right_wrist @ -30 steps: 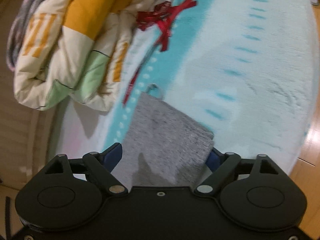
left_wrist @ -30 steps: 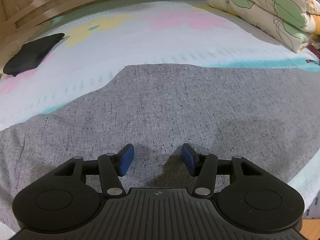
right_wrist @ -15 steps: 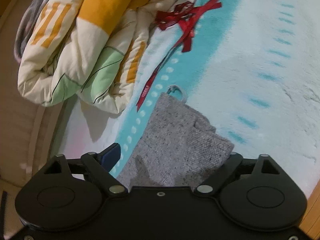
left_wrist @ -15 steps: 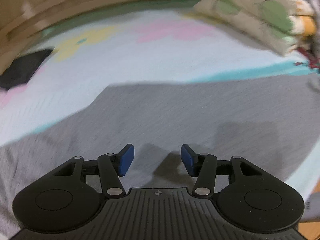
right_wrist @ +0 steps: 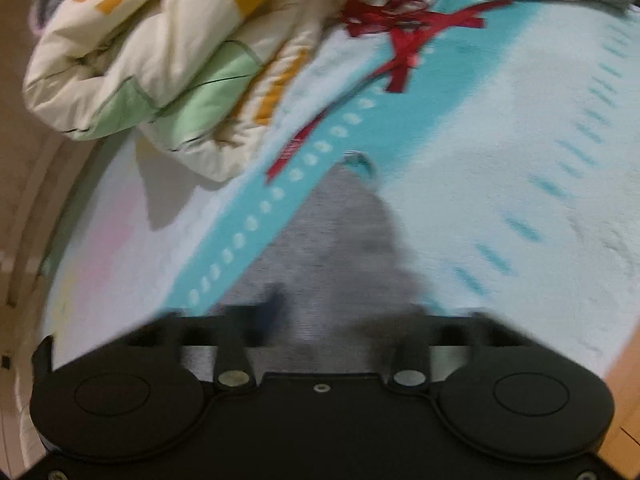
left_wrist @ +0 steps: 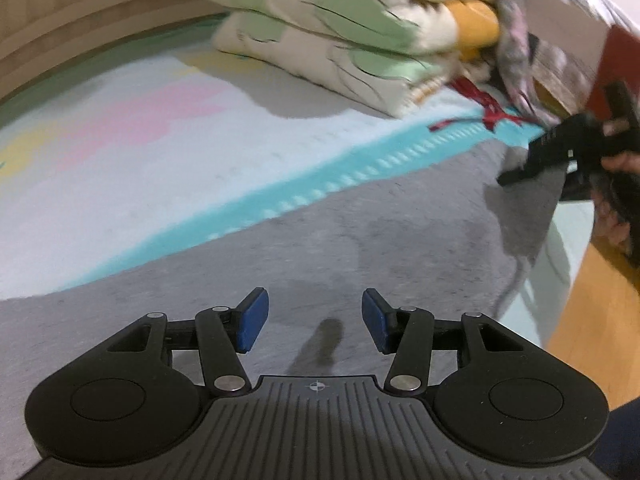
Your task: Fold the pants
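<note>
The grey pants [left_wrist: 320, 240] lie spread flat on the bed's pastel blanket [left_wrist: 160, 148], one end reaching toward the bed's edge. The right gripper [right_wrist: 340, 312] is closing its 2 fingers on that end, with the grey cloth between them; blur hides whether they press it yet. The left gripper [left_wrist: 314, 322] hangs above the pants' middle, fingers spread, nothing between them. A folded quilt [left_wrist: 340, 32] and red ribbon [right_wrist: 400, 36] lie beyond.

Warm, dim indoor light, motion blur

Both fisheye views are smearing and bowing at the edges; the right gripper [right_wrist: 320, 316] is blurring most.
</note>
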### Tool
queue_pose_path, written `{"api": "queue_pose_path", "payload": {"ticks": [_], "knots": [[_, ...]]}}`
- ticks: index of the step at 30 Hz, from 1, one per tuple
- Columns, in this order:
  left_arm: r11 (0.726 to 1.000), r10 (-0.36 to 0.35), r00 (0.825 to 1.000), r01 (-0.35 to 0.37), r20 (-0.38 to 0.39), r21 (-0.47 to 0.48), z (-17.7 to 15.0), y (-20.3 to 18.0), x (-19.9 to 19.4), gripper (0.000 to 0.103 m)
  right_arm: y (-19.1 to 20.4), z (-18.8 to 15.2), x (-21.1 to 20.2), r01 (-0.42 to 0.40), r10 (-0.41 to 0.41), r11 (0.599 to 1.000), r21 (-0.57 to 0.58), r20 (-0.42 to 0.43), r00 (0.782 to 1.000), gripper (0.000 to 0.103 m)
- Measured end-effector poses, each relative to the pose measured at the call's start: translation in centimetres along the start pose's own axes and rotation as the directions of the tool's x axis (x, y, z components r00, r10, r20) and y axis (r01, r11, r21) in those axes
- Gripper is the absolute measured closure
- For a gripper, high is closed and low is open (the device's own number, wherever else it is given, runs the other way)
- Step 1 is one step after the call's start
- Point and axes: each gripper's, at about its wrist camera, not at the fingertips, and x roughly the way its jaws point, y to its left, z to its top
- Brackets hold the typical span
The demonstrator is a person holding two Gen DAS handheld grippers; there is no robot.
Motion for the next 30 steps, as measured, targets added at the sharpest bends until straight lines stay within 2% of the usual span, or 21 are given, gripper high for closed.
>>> {"api": "queue_pose_path", "payload": {"ticks": [3, 5, 7, 10, 11, 14, 17, 20, 24, 30], "knots": [[0.998, 0.019, 0.999, -0.018, -0.029, 0.054, -0.3, -1.7, 1.7, 0.054, -1.0, 0.2, -0.6, -0.043, 0.043, 0.998, 0.054, -0.009, 0.999, 0.078], [0.998, 0.029, 0.997, -0.025, -0.066, 0.057, -0.7, -2.0, 3.1, 0.052, -0.5, 0.4, -1.4, -0.043, 0.044, 0.998, 0.047, -0.009, 0.999, 0.078], [0.999, 0.037, 0.998, -0.035, -0.044, 0.027, -0.6, -1.9, 3.6, 0.050, 0.5, 0.6, -2.7, -0.075, 0.075, 0.997, 0.025, 0.008, 0.997, 0.079], [1.000, 0.012, 0.998, -0.013, -0.062, -0.025, -0.1, -1.1, 3.6, 0.050, 2.8, 0.7, -5.0, -0.126, 0.126, 0.992, -0.005, 0.039, 0.991, 0.079], [0.999, 0.000, 0.998, -0.003, -0.065, -0.041, 0.0, -0.5, 3.3, 0.050, 3.9, 0.6, -5.7, -0.150, 0.151, 0.988, -0.025, 0.054, 0.987, 0.079], [0.995, 0.050, 0.998, -0.052, -0.032, -0.086, 0.0, 1.9, 1.3, 0.050, 7.8, -0.2, -7.9, -0.196, 0.207, 0.973, -0.124, 0.086, 0.975, 0.079], [0.985, 0.044, 0.999, -0.047, -0.018, -0.163, -0.7, 5.8, -1.2, 0.050, 12.2, -1.9, -9.2, -0.267, 0.289, 0.938, -0.223, 0.073, 0.954, 0.079], [0.968, 0.081, 0.997, -0.083, -0.020, -0.238, -2.0, 10.4, -4.0, 0.051, 17.0, -4.6, -9.1, -0.313, 0.334, 0.896, -0.315, 0.014, 0.942, 0.079], [0.941, 0.165, 0.986, -0.164, -0.024, -0.297, -3.6, 16.1, -7.8, 0.051, 23.6, -9.6, -7.3, -0.327, 0.321, 0.828, -0.455, -0.092, 0.942, 0.079], [0.905, 0.280, 0.960, -0.264, -0.001, -0.334, -5.9, 21.7, -12.2, 0.051, 31.7, -20.2, -1.6, -0.299, 0.196, 0.707, -0.641, -0.228, 0.954, 0.079]]}}
